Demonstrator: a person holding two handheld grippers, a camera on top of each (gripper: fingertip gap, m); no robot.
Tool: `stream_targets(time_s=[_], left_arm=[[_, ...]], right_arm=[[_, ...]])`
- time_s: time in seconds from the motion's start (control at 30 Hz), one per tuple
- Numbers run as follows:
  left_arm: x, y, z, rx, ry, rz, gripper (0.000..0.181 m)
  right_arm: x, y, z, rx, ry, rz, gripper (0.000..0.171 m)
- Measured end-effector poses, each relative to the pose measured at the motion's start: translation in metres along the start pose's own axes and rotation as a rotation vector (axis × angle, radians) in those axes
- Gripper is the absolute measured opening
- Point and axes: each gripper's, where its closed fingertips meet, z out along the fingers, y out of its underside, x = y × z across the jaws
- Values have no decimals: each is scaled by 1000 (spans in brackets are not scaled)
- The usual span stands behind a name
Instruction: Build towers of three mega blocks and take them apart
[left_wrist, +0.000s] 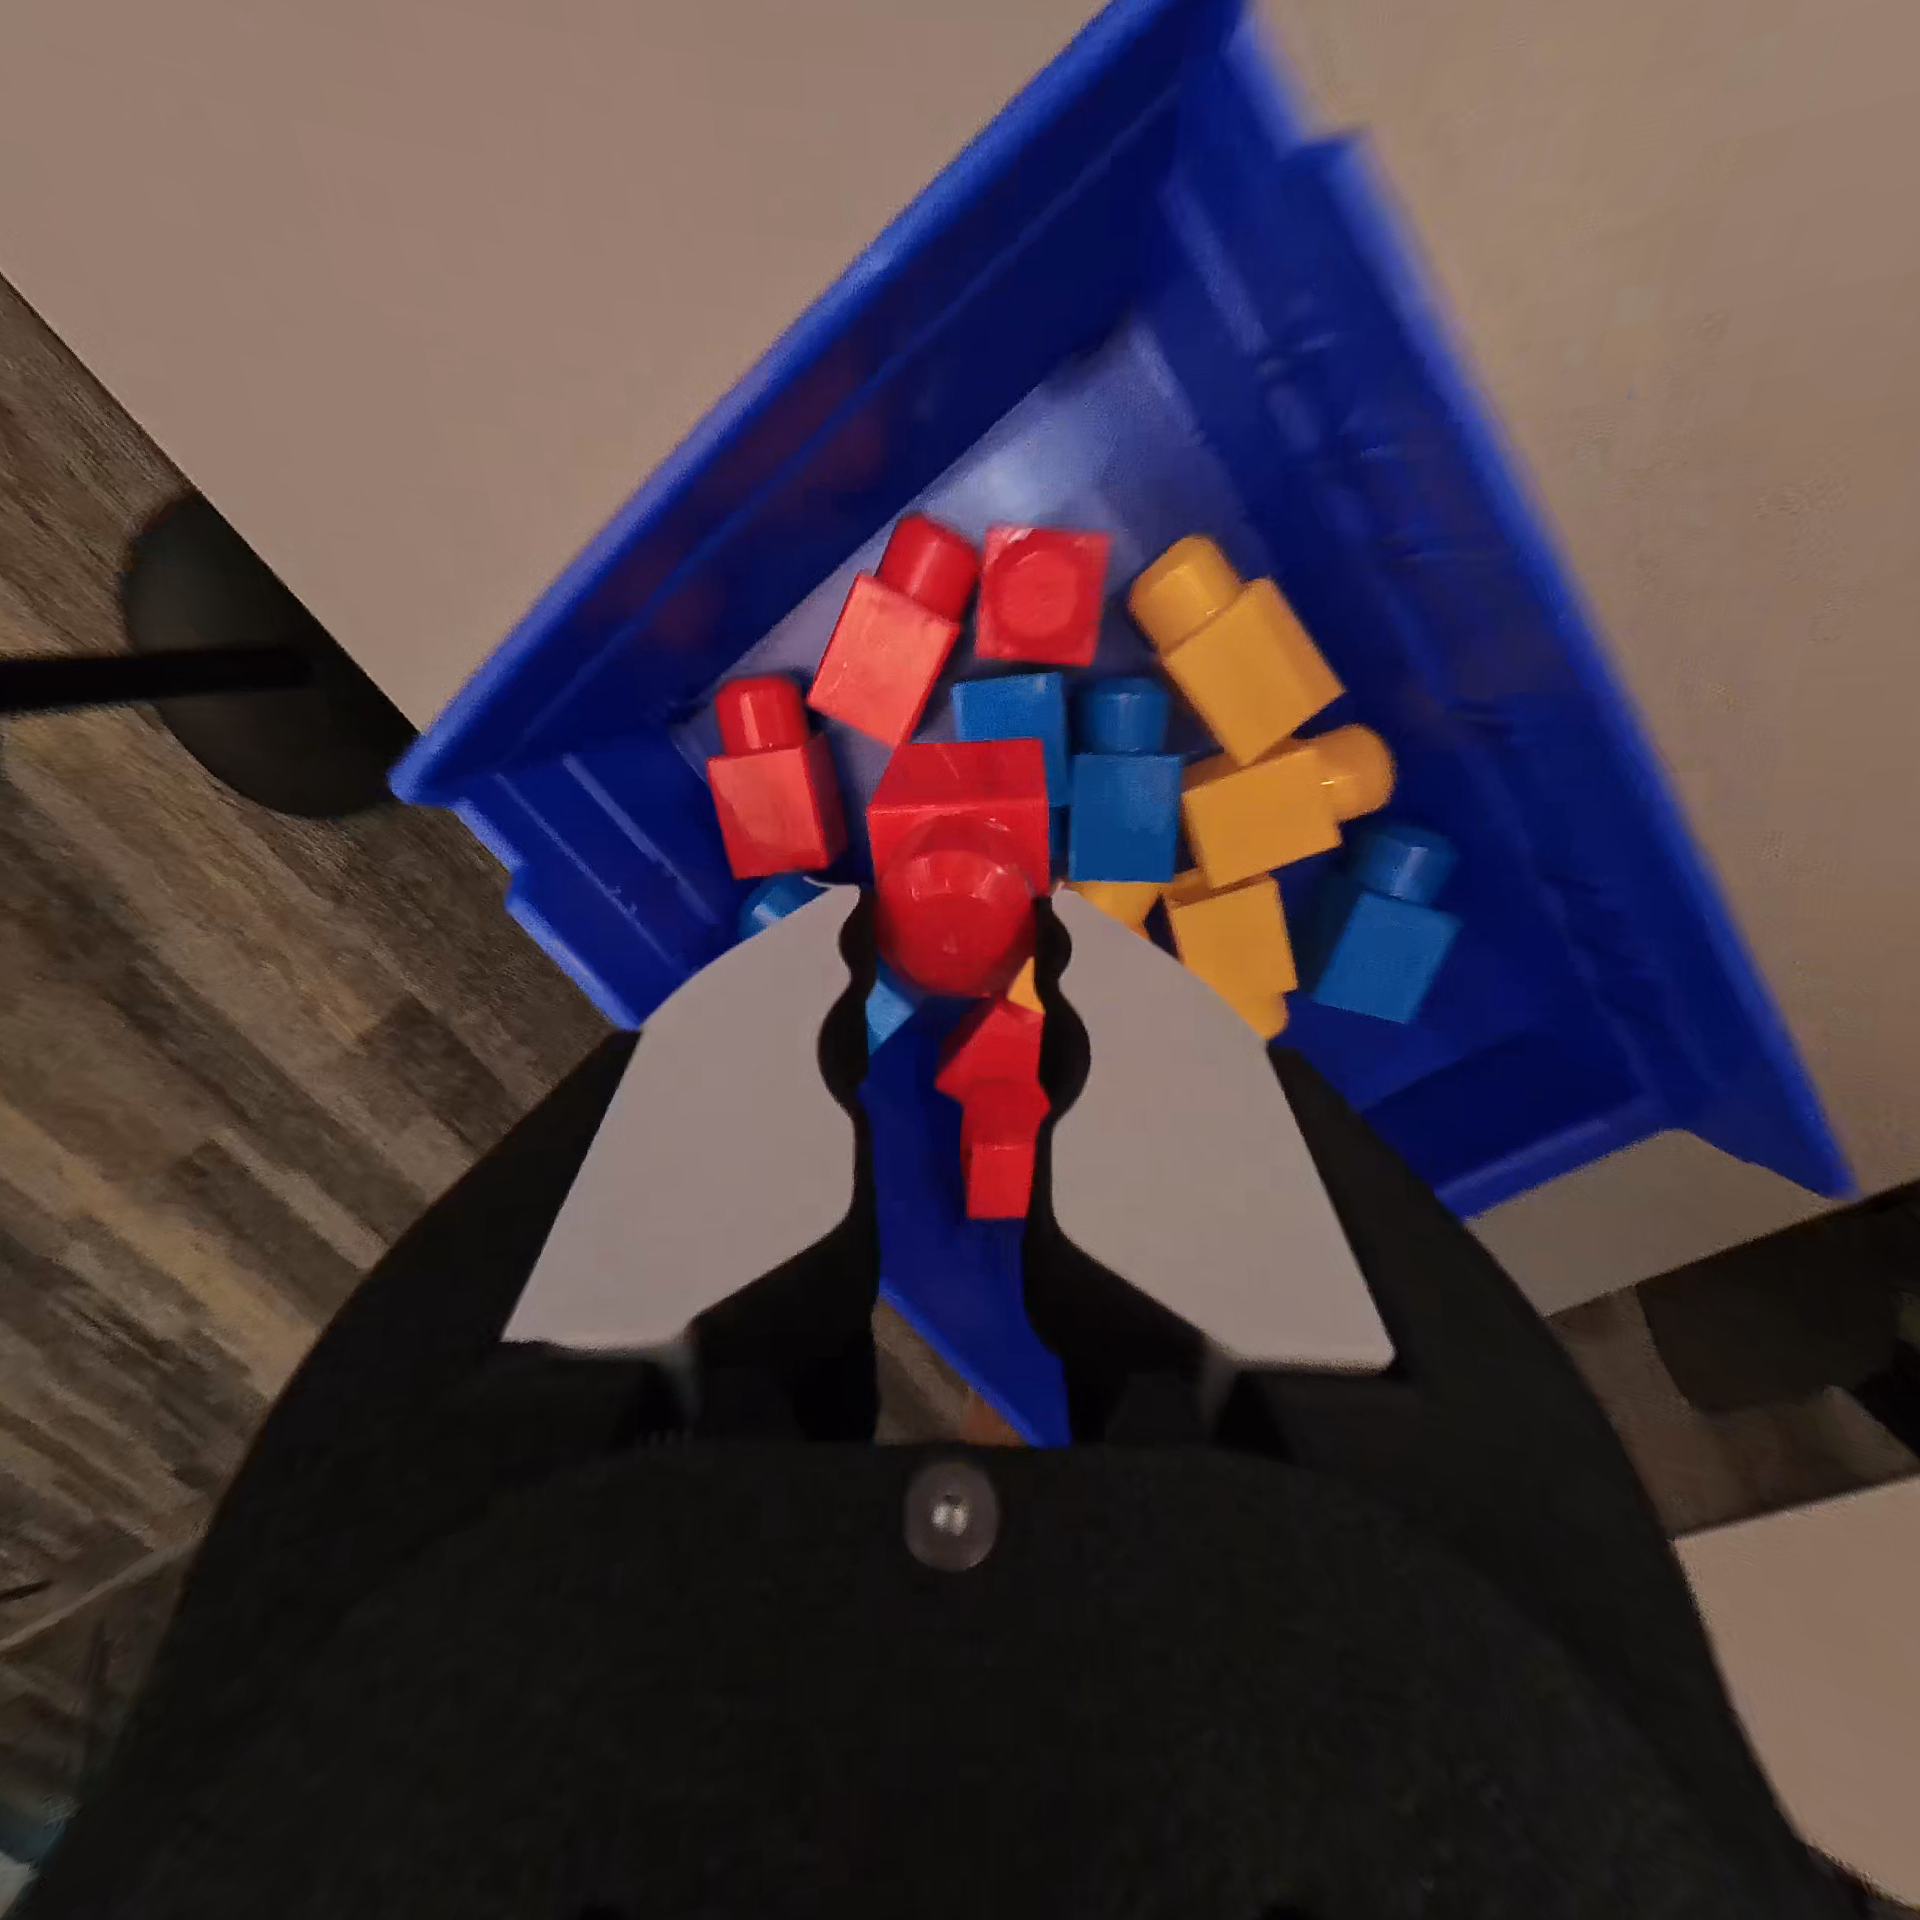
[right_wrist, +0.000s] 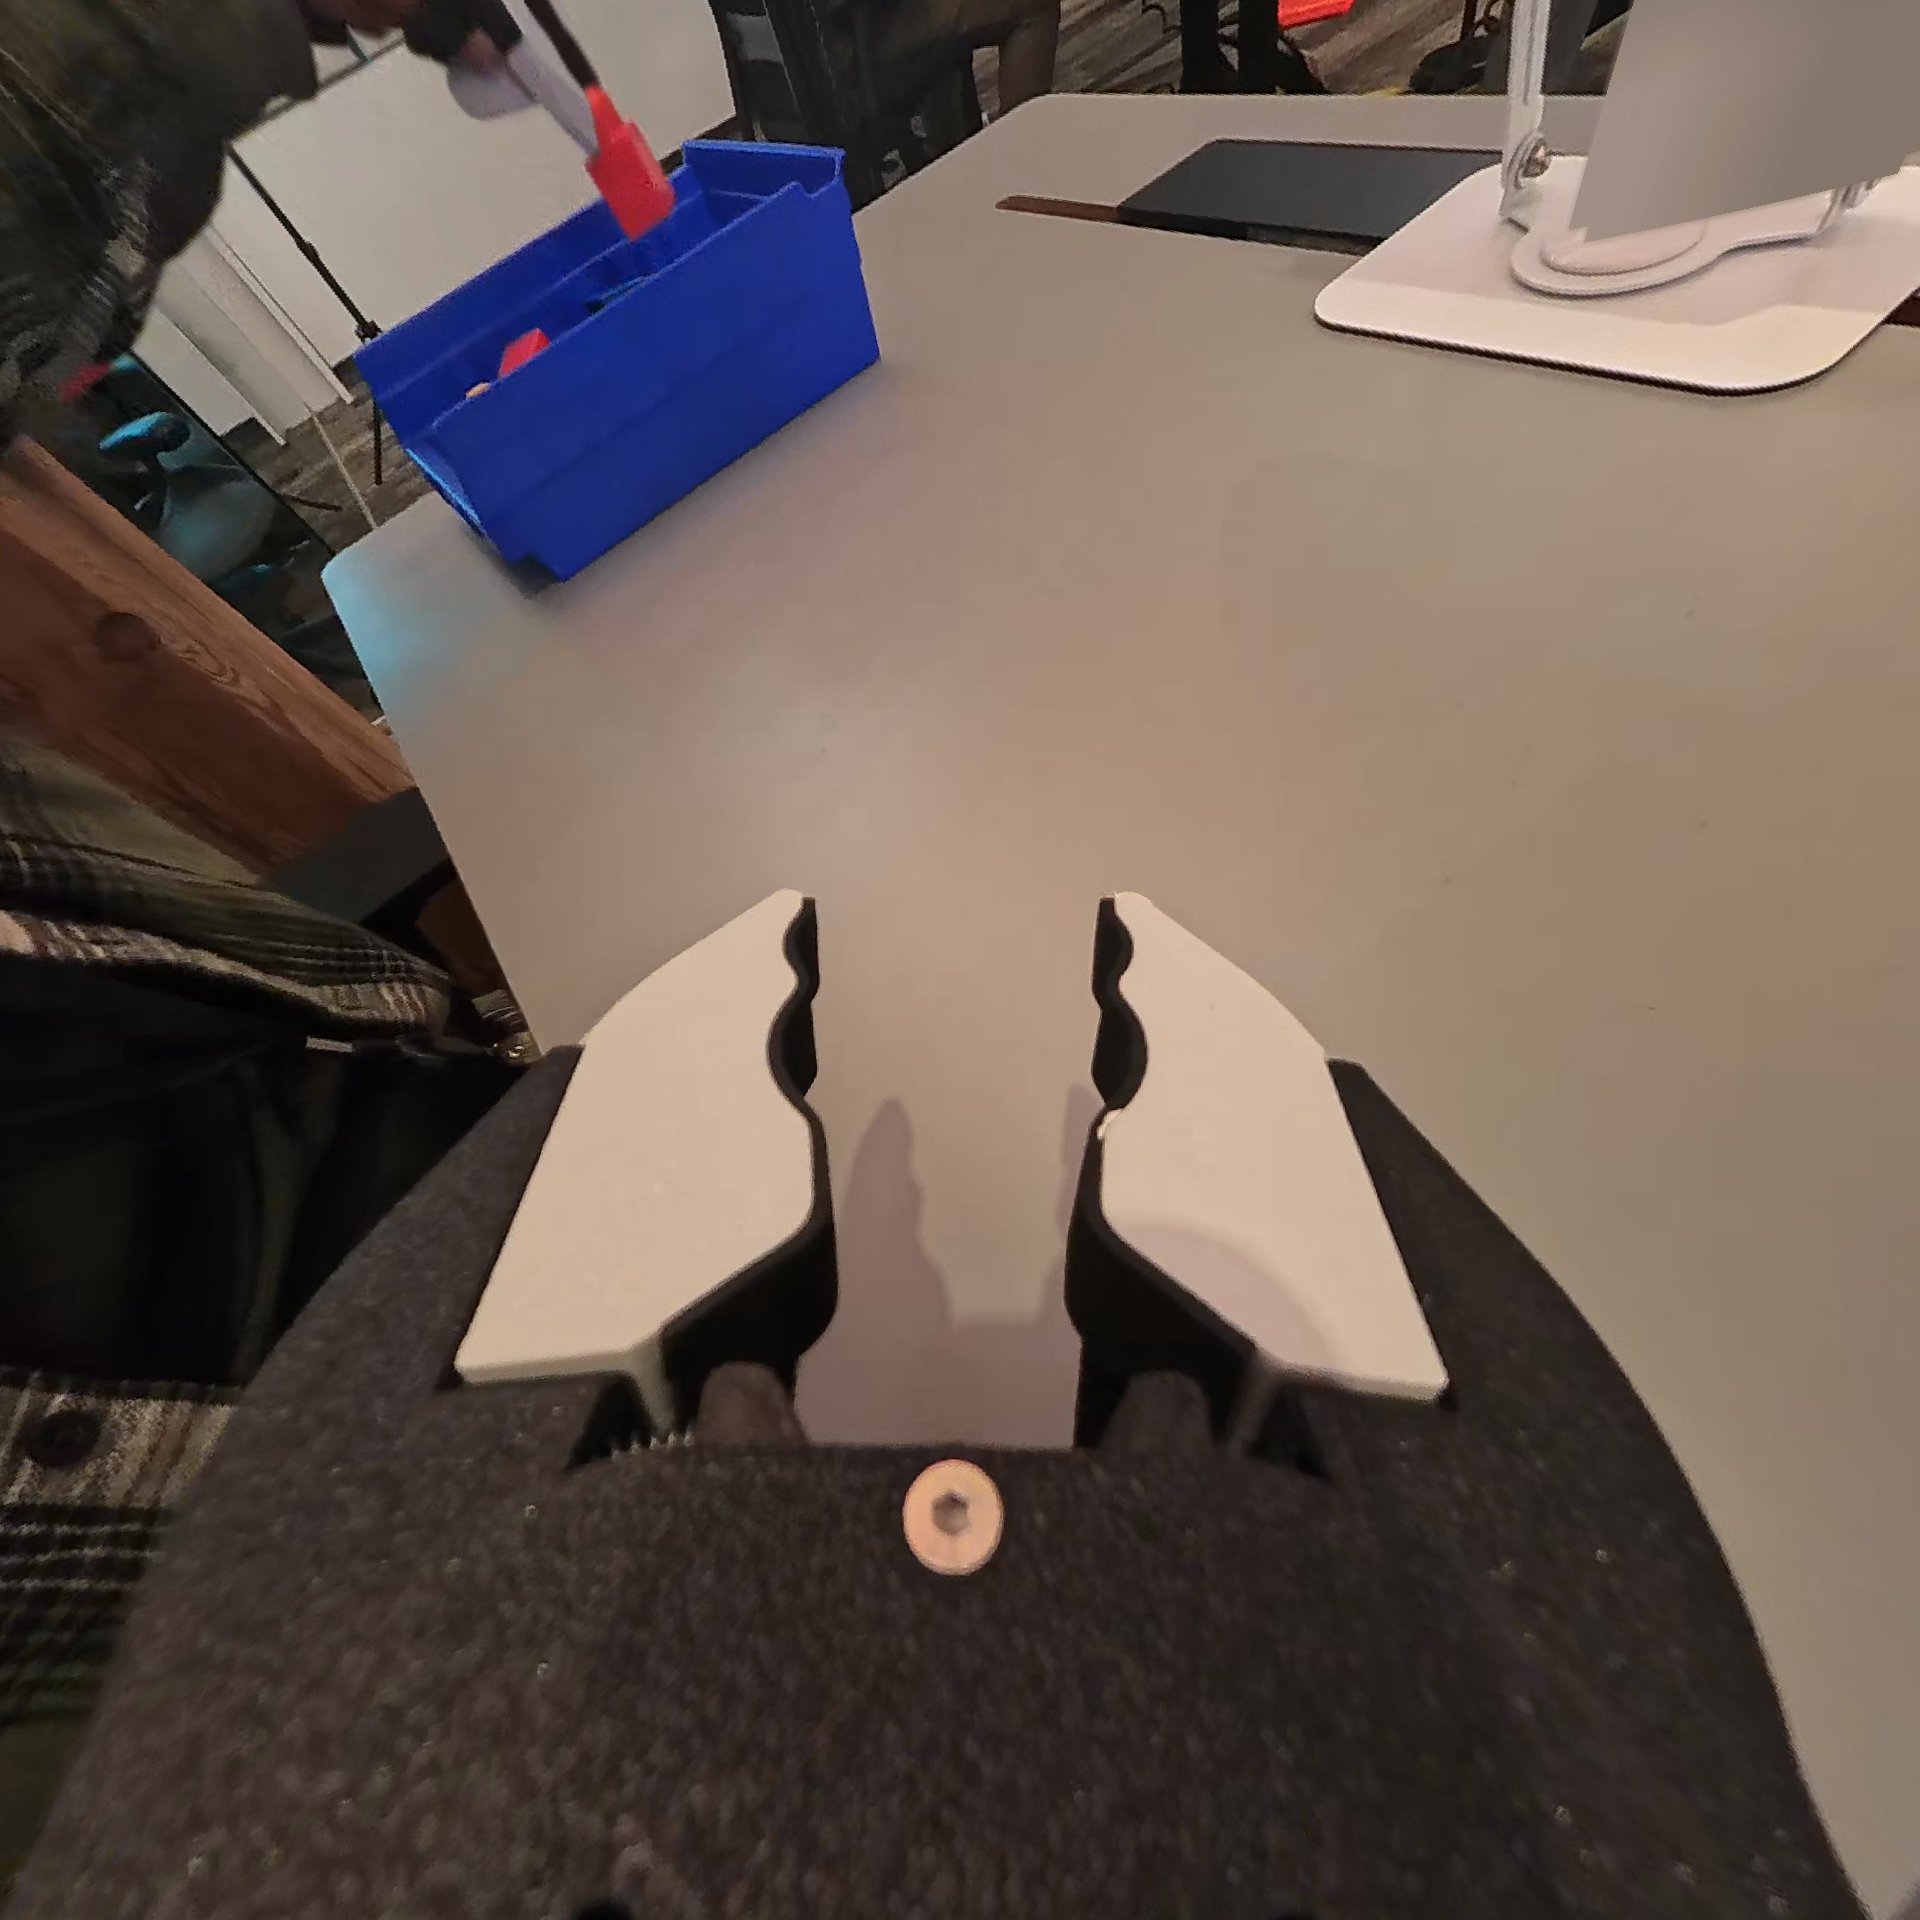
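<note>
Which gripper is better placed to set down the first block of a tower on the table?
Left, probably. The left gripper already holds a red block above the blue bin. The right gripper is open and empty over the bare table, away from the bin.

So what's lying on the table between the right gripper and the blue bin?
Nothing: in the right wrist view, only bare grey table stretches from the open right gripper to the blue bin.
</note>
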Motion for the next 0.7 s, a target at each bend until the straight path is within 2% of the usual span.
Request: stream_targets(time_s=[0.03,0.13,0.23,0.37,0.5,0.7], left_arm=[[10,-11,-14,23,-10,41,29],[57,-50,-45,94,-17,209,28],[119,-85,-47,92,-12,417,28],[196,-123,-6,39,6,694,28],[252,-148,46,33,93,844,28],[282,-156,89,3,215,901,28]], right_arm=[[-1,0,-1,3,-1,-3,50],[-5,2,-4,4,-2,-6,50],[-9,6,-9,1,1,-7,49],[-13,11,-17,6,12,-2,47],[-15,19,-24,-1,20,12,46],[-12,26,-30,-7,35,33,46]])
